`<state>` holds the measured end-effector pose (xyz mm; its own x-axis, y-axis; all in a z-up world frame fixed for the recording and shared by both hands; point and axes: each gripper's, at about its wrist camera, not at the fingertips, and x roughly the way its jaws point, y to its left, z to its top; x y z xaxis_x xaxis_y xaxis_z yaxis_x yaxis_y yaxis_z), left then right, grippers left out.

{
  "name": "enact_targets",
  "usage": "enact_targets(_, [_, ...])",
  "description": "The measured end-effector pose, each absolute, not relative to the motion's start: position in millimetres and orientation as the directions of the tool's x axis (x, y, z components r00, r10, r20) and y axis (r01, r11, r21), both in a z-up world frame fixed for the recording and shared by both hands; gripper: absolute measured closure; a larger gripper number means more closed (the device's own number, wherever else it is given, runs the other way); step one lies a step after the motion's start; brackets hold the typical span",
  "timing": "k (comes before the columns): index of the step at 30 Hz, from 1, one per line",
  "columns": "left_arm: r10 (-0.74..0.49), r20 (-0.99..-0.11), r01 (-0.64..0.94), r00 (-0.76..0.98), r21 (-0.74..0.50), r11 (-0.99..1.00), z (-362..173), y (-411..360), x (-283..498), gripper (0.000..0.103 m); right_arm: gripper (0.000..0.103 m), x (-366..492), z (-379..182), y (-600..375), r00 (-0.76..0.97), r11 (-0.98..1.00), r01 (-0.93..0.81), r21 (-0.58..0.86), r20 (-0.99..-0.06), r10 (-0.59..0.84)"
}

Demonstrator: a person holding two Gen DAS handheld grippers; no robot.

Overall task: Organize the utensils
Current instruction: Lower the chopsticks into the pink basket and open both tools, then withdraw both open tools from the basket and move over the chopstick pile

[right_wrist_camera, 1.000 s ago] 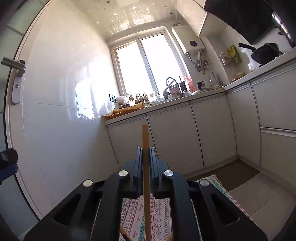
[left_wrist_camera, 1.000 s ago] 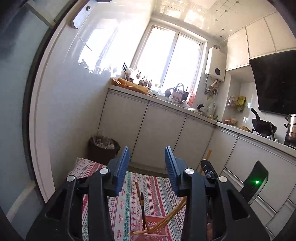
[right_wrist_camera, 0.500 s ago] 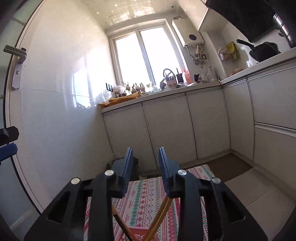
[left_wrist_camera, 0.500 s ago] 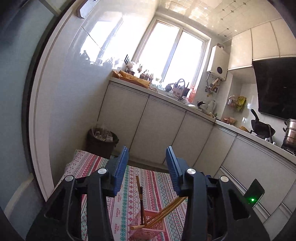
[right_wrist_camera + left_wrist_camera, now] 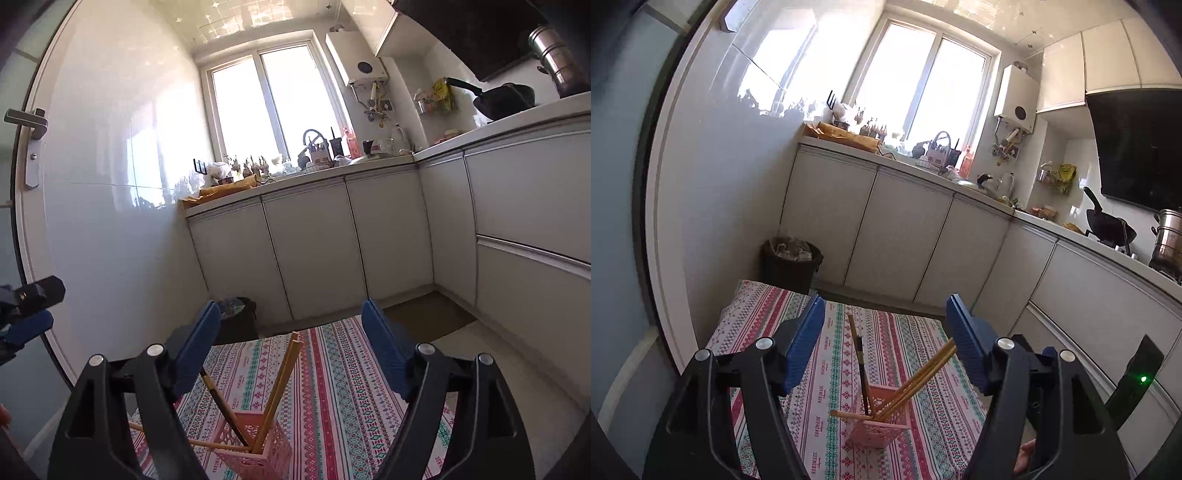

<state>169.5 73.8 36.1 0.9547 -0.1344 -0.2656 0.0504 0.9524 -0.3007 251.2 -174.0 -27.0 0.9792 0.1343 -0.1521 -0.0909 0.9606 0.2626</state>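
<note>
Both grippers, left (image 5: 886, 339) and right (image 5: 290, 347), are spreading wide and opening further, with nothing gripped in either. The chopsticks (image 5: 282, 384) stand leaning in the pink basket (image 5: 255, 448) on the striped cloth (image 5: 332, 387), one lying across its rim.

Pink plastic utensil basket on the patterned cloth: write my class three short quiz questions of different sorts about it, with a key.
1. True or false: the pink plastic lattice basket lies tipped over on its side on the striped patterned cloth.
2. What long utensils stand in it?
3. Multiple choice: the right gripper is A) shut on a chopstick, B) empty, with its fingers opening, C) out of view.

Key: 1 false, it stands upright. 2 Light wooden chopsticks and a dark chopstick. 3 B.
</note>
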Motion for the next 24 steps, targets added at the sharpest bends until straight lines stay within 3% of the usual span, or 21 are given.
enact_targets(9, [-0.158, -0.299, 0.083, 0.941, -0.249, 0.965, 23, 50, 157, 0.017, 0.007, 221, -21, -198, 0.976, 0.954, -0.061, 0.292, -0.184, 0.119])
enact_targets(11, [-0.167, -0.306, 0.095, 0.937, -0.238, 0.967, 19, 48, 154, 0.009, 0.007, 212, -21, -204, 0.970, 0.951, -0.063, 0.304, -0.205, 0.130])
enact_targets(13, [-0.181, -0.321, 0.119, 0.929, -0.205, 0.972, 15, 44, 151, 0.007, 0.007, 204, -24, -212, 0.960, 0.950, -0.051, 0.308, -0.248, 0.132])
enact_targets(19, [-0.262, -0.513, 0.299, 0.818, -0.010, 0.954, -27, 12, 153, 0.007, 0.007, 164, -63, -259, 0.888, 0.928, 0.100, 0.360, -0.453, 0.080])
enact_targets(24, [-0.330, -0.782, 0.607, 0.529, 0.077, 0.791, -102, -35, 151, 0.007, 0.007, 139, -113, -287, 0.789, 0.903, 0.230, 0.364, -0.612, 0.046])
